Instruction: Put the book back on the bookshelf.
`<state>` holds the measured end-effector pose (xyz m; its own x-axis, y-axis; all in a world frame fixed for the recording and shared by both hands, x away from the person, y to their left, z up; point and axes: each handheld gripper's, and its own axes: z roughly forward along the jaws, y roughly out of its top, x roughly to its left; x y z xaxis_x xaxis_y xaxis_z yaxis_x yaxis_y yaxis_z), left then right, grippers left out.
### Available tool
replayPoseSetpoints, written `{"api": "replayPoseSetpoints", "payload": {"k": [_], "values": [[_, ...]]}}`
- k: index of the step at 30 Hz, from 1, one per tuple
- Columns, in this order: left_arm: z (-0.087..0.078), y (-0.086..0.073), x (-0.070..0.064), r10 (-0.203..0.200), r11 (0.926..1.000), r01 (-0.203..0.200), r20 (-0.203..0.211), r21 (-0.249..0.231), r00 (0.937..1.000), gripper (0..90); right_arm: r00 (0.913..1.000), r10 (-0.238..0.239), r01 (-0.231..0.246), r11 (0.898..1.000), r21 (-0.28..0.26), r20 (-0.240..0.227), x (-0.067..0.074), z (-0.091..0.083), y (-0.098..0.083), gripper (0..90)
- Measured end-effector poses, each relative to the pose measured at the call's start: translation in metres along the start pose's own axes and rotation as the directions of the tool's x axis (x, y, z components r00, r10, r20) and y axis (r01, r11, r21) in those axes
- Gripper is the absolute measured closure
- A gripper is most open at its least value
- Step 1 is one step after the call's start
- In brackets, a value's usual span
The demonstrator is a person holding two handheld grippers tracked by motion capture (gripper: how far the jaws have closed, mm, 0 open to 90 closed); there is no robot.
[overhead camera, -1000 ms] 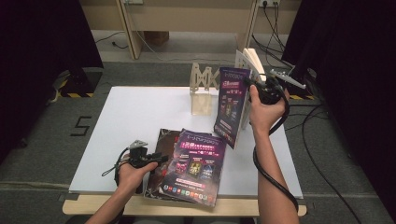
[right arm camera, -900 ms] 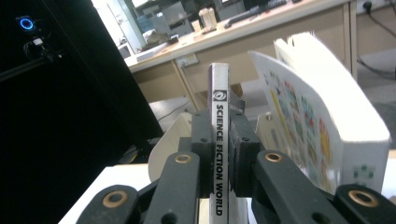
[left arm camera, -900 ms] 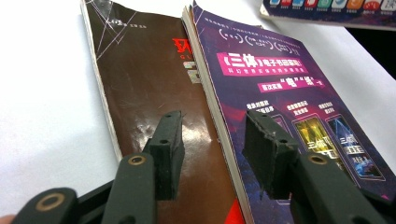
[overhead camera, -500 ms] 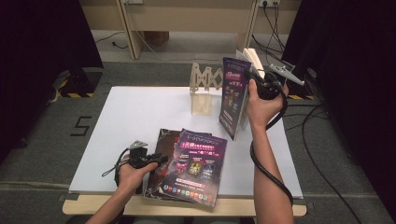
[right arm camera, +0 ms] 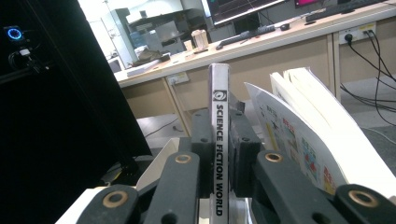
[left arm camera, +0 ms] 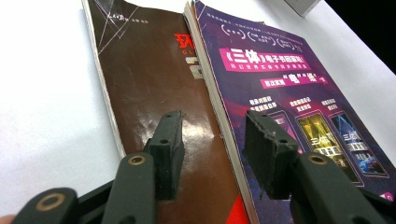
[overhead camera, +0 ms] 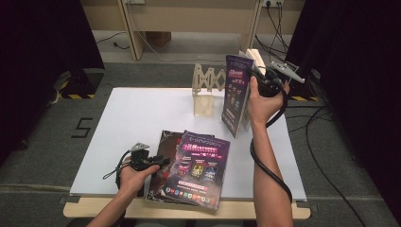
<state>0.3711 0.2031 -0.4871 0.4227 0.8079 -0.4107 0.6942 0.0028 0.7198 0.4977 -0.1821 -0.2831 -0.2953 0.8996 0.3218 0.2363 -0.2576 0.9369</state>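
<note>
My right gripper [overhead camera: 261, 80] is raised above the table's back right, shut on the spine of a purple magazine [overhead camera: 235, 94] that hangs upright under it. In the right gripper view the jaws of the right gripper [right arm camera: 219, 126] clamp a white spine reading SCIENCE FICTION WORLD [right arm camera: 219, 177]. White fanned pages [right arm camera: 308, 140] spread right beside it. At the front, a second purple magazine [overhead camera: 198, 168] lies on a dark brown one [overhead camera: 163, 142]. My left gripper [overhead camera: 162, 161] rests at their left edge, open. Its fingers [left arm camera: 168, 140] straddle the purple magazine's spine edge [left arm camera: 219, 116] without pressing it.
A wooden zigzag rack [overhead camera: 208, 85] stands at the back middle of the white table [overhead camera: 132, 123], just left of the raised magazine. Cables trail on the floor at the right [overhead camera: 326, 142]. Desks and monitors stand beyond the table [right arm camera: 261, 28].
The right hand has carried the upright magazine slightly up and back, nearer the rack. The left hand and the stacked magazines have not moved.
</note>
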Motion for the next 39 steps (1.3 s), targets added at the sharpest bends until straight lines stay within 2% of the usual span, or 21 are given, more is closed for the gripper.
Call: {"api": "replayPoseSetpoints", "payload": {"k": [39], "values": [[0.0,0.0,0.001,-0.001,1.0,0.001,0.006,0.001,1.0,56.5,1.0,-0.005,0.005,1.0,-0.017,0.006,0.006,0.022,0.006,83.4]]}}
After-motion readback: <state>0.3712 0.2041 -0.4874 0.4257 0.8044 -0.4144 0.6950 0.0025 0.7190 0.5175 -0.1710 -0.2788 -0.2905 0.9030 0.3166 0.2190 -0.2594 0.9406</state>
